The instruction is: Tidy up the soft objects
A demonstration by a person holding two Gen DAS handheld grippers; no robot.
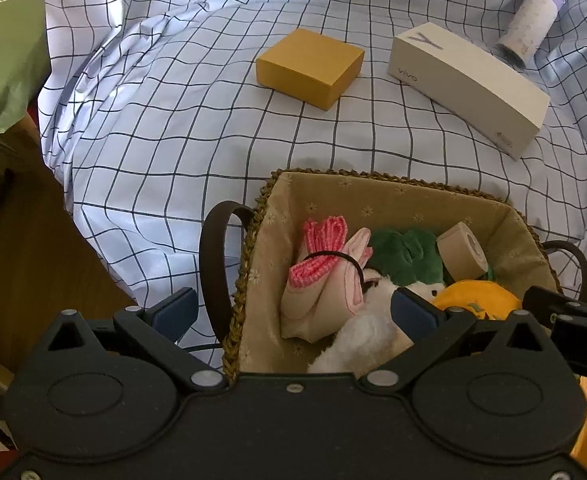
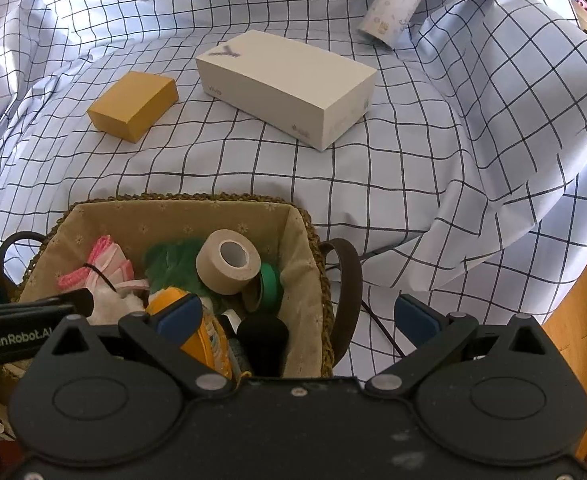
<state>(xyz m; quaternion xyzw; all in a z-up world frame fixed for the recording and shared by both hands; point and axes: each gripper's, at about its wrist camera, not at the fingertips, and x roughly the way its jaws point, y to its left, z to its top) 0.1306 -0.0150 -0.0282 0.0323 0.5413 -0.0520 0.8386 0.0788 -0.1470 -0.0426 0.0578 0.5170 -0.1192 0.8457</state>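
Note:
A woven basket (image 1: 333, 174) (image 2: 173, 197) with a beige floral lining stands on the checked sheet, right in front of both grippers. In it lie a pink cloth bundle (image 1: 325, 256) (image 2: 105, 264) tied with a black band, a green plush (image 1: 405, 256) (image 2: 173, 260), a white plush (image 1: 365, 332), a yellow soft piece (image 1: 477, 300) (image 2: 209, 336), a beige tape roll (image 1: 463, 252) (image 2: 229, 264) and a green tape roll (image 2: 271, 284). My left gripper (image 1: 293, 308) is open astride the basket's left wall. My right gripper (image 2: 299, 316) is open astride the right wall and its dark handle (image 2: 345, 280). Neither holds anything.
Farther back on the sheet (image 1: 173, 120) lie a yellow box (image 1: 309, 68) (image 2: 133, 106), a white phone box (image 1: 469, 84) (image 2: 289, 84) and a patterned cylinder (image 1: 529, 20) (image 2: 397, 4). A green bag (image 1: 5, 40) and wooden floor (image 1: 33, 240) are at the left. A black item (image 2: 265, 336) sits in the basket.

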